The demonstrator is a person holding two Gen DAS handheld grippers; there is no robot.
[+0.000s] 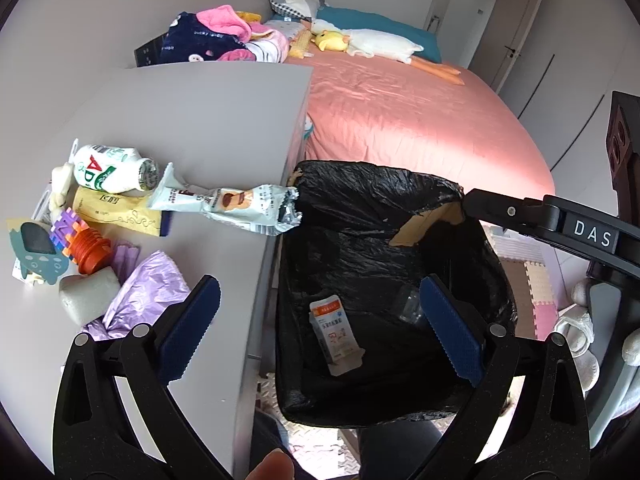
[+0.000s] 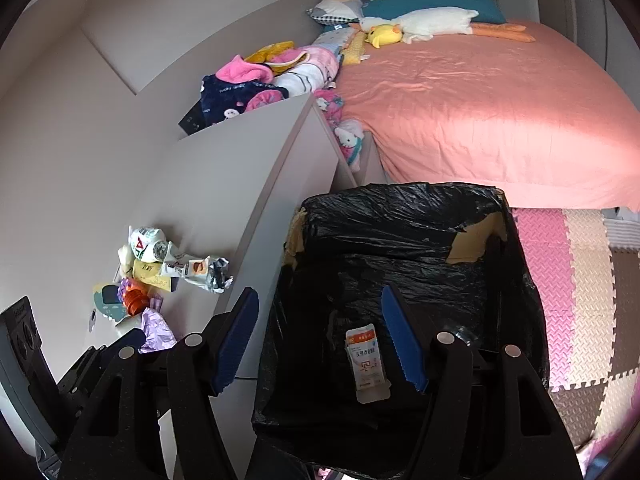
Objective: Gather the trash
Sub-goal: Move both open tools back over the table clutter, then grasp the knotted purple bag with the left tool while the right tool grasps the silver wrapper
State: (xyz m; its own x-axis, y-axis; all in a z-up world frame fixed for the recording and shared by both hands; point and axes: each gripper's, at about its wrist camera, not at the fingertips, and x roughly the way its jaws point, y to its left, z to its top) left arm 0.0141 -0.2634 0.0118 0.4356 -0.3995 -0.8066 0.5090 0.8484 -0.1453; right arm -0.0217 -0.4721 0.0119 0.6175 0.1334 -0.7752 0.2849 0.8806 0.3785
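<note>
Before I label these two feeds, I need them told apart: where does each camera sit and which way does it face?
Left wrist: on the left gripper, open, angled down over the desk edge and black-lined bin; a fingertip and the right gripper's finger show.
Right wrist: on the right gripper, open, angled down into the bin; the left gripper's body shows.
Shared: bin, carton inside, desk trash, pink bed.
</note>
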